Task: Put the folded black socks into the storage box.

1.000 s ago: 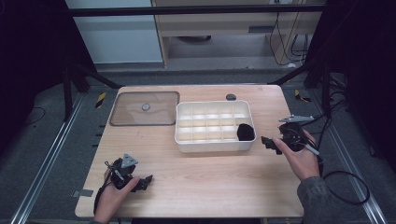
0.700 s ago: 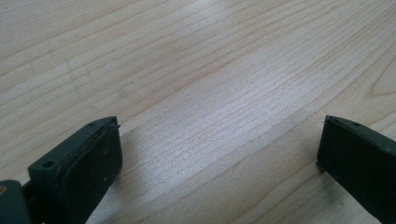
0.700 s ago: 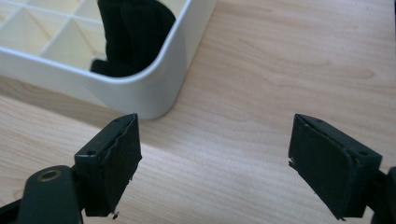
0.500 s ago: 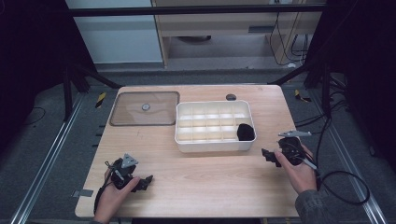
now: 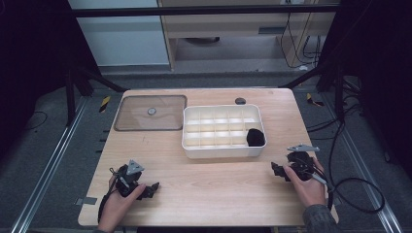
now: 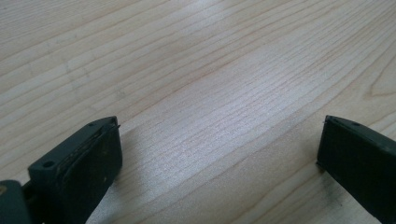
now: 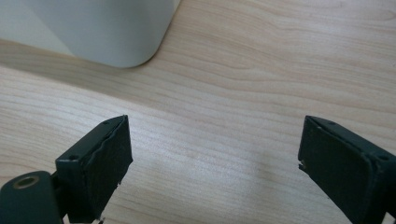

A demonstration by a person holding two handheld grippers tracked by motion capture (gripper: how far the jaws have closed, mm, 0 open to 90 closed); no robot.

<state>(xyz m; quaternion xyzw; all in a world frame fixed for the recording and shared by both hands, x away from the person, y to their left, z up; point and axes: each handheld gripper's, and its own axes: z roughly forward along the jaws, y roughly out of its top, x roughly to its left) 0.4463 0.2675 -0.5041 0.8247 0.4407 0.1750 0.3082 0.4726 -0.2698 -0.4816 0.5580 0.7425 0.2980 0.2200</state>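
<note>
The right tongs (image 5: 278, 170) rest low over the worktop (image 5: 218, 184) at about 4 o'clock of the white tray (image 5: 221, 149), jaws spread wide with bare wood between them; they have just opened a touch further. In the right gripper view the tray's rounded corner (image 7: 126, 51) sits near, at 11 o'clock of the jaws, not touching. A black thing (image 5: 255, 137) lies in the tray's compartment nearest those tongs, at 11 o'clock from them. The left tongs (image 5: 151, 189) sit at the worktop's 7 o'clock, well apart from the tray, jaws wide and empty over plain wood. A clear lid (image 5: 150, 112) lies just beside the tray at its 9 o'clock.
</note>
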